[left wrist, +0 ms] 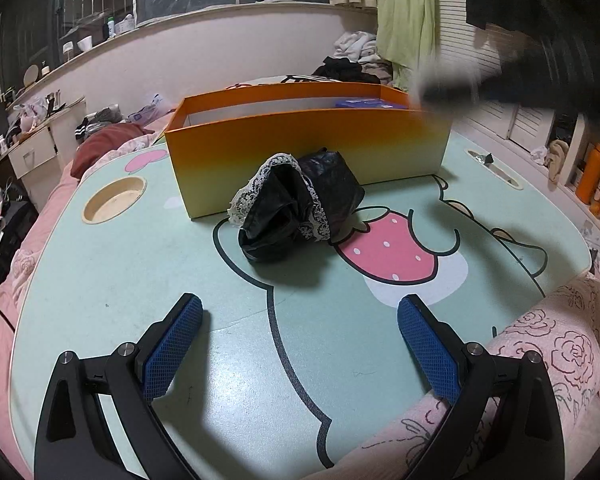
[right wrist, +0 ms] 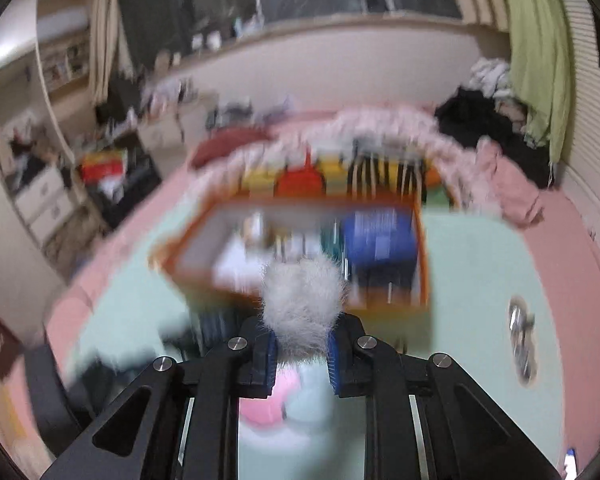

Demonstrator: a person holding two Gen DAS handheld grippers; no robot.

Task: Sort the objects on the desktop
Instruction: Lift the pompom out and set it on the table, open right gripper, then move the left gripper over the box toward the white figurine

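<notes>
A black crumpled pouch with white lace trim [left wrist: 296,208] lies on the mint-green cartoon table [left wrist: 120,272], in front of an orange box [left wrist: 300,140]. My left gripper [left wrist: 300,304] is open just above the table, short of the pouch, with nothing between its blue pads. In the blurred right wrist view my right gripper [right wrist: 303,340] is shut on a grey fluffy ball [right wrist: 302,296], held above the near wall of the orange box [right wrist: 188,240]. A blue packet [right wrist: 380,236] and other blurred items lie inside the box. A dark blurred streak [left wrist: 500,80] reaches over the box's right end.
The table has a round cup recess [left wrist: 114,199] at the left and a slot [left wrist: 496,168] at the right. Rose-patterned pink fabric [left wrist: 540,344] overlaps the table's near right edge. Pink bedding and piled clothes [left wrist: 356,56] surround the table.
</notes>
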